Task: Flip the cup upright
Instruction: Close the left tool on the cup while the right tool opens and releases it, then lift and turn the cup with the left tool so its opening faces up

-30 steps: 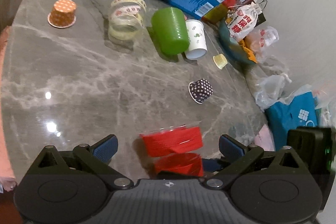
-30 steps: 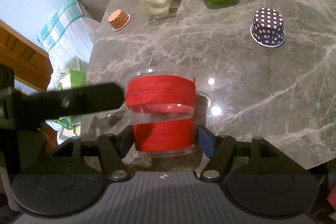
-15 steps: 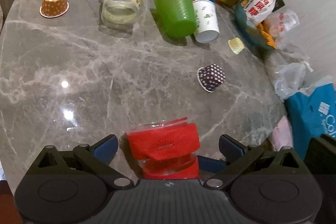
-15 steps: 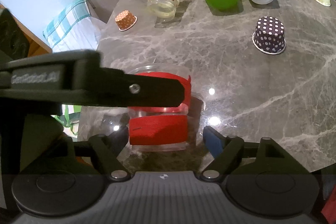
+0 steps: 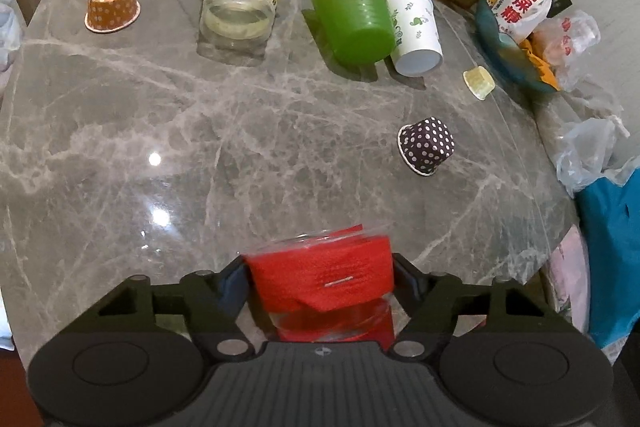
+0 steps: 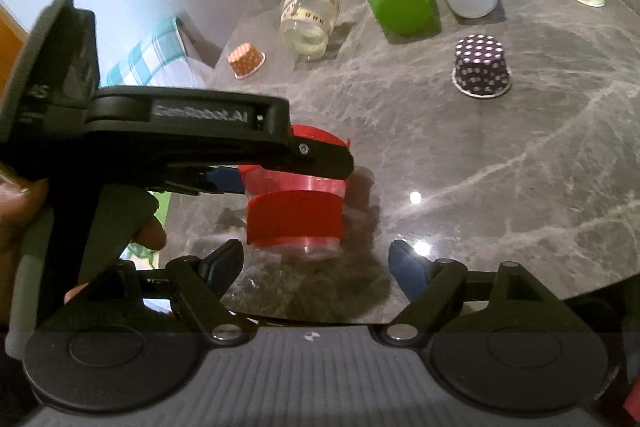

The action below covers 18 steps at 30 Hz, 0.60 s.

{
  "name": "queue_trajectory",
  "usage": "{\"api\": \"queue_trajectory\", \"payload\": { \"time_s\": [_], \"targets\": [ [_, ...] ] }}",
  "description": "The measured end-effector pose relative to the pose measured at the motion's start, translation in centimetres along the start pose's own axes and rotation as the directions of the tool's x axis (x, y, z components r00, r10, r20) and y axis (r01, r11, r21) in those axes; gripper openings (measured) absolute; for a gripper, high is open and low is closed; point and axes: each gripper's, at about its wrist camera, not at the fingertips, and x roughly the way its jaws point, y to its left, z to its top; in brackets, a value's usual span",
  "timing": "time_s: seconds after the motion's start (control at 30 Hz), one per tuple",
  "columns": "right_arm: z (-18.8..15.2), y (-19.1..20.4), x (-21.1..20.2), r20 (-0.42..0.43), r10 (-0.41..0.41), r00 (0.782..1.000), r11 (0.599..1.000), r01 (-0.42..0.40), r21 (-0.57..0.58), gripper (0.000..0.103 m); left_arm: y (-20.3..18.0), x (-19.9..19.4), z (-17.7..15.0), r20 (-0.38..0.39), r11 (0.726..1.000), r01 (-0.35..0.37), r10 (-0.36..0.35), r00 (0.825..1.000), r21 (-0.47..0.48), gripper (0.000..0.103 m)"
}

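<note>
Clear cup [image 6: 294,211] with red bands stands upright, mouth up, at the near edge of the tabletop [image 6: 500,167]. Left gripper [image 5: 320,277] clamps it on both sides just under the rim, reaching in level from the left in the right wrist view. Right gripper [image 6: 316,259] sits low in front of the cup, fingers spread wide, touching nothing. Green cup [image 5: 352,13] and white paper cup [image 5: 416,27] lie tipped farther back.

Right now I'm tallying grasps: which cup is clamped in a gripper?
The clear cup with red bands, between the left gripper fingers; the green, white and dotted cups sit untouched.
</note>
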Motion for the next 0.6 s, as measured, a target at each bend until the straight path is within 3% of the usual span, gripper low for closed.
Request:
{"api": "queue_trajectory", "payload": {
  "time_s": [0.13,0.23,0.33,0.43,0.5,0.6],
  "targets": [
    [-0.6,-1.0,-1.4,0.048,0.019,0.999,0.999,-0.02,0.027,0.081,-0.4,-0.5,-0.4,0.042,1.0,-0.007,0.006,0.999,0.022,0.072],
    [-1.1,-1.6,-2.6,0.106,0.033,0.994,0.999,-0.038,0.039,0.082,-1.0,-1.5,-0.8,0.118,0.996,0.006,-0.016,0.993,0.085,0.072],
    [-1.7,-2.5,-4.0,0.169,0.067,0.983,0.994,-0.08,0.071,0.083,-1.3,-3.2,-1.7,0.262,0.987,0.03,-0.071,0.963,0.155,0.072],
    [-2.5,-3.2,-5.7,0.262,0.105,0.959,0.986,-0.135,0.097,0.087,-1.5,-5.2,-3.1,0.413,0.969,0.049,-0.148,0.899,0.242,0.072],
    [-3.1,-3.1,-7.0,0.351,0.057,0.935,0.992,-0.091,0.081,0.093,-1.7,-6.6,-4.5,0.515,0.954,0.034,-0.192,0.835,0.299,0.072],
    [-3.8,-3.3,-8.1,0.451,0.017,0.892,0.995,-0.06,0.08,0.1,-2.4,-8.2,-6.9,0.65,0.932,-0.037,-0.223,0.727,0.36,0.071]
  ]
}}
